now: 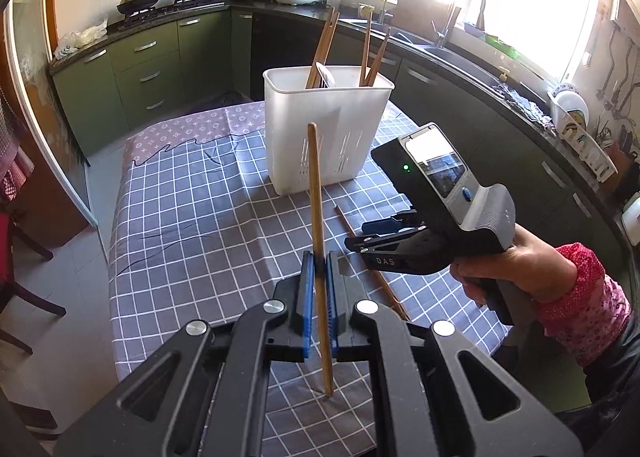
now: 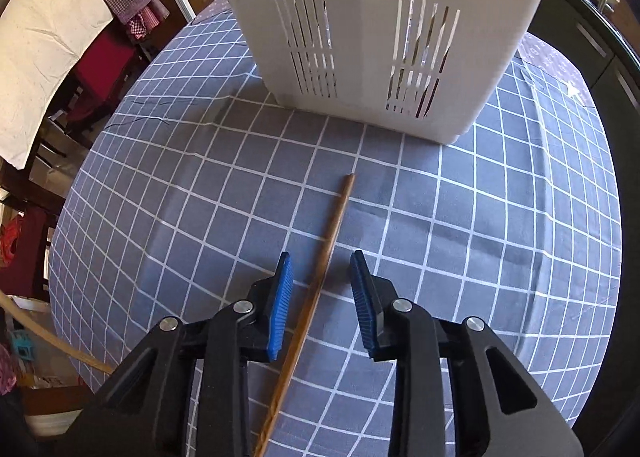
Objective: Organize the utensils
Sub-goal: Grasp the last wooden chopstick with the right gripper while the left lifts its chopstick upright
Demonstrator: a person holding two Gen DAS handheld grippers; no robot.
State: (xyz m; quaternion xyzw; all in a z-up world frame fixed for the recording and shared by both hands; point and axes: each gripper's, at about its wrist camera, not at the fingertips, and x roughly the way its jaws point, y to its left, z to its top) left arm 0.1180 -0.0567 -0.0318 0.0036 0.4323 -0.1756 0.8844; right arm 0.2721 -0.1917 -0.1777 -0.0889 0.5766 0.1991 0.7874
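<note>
The tabletop (image 1: 180, 217) fills the middle of the kitchen, covered in a grey cloth with a white grid, and everything else is placed here relative to the white utensil bin (image 1: 326, 133) standing on it toward the far end.

The bin is a tall, white plastic tub with slotted drain vents low on its walls. Inside it, several wooden chopsticks (image 1: 322, 51) lean up out of the left part and two more (image 1: 374, 53) out of the right part, their ends rising well above the rim. A white spoon (image 1: 326, 77) rests among the left group, its bowl just at rim height. Through the vents in the right wrist view dark stick shapes show in both halves.

In front of the bin, nearer than its base, the left claw (image 1: 320, 297) is clamped narrow on a single chopstick (image 1: 318, 237), its blue pads pressing both sides. The stick stands nearly upright, its top reaching in front of the bin's lower wall, its bottom end hanging just over the cloth.

To the right of that, also on the near side of the bin, the right claw (image 2: 322, 305) hovers with its jaws spread wide over another chopstick (image 2: 316, 289) lying flat on the cloth. That stick runs between the two pads without touching either, and its far tip points toward the bin's base, stopping a little short of it.
</note>
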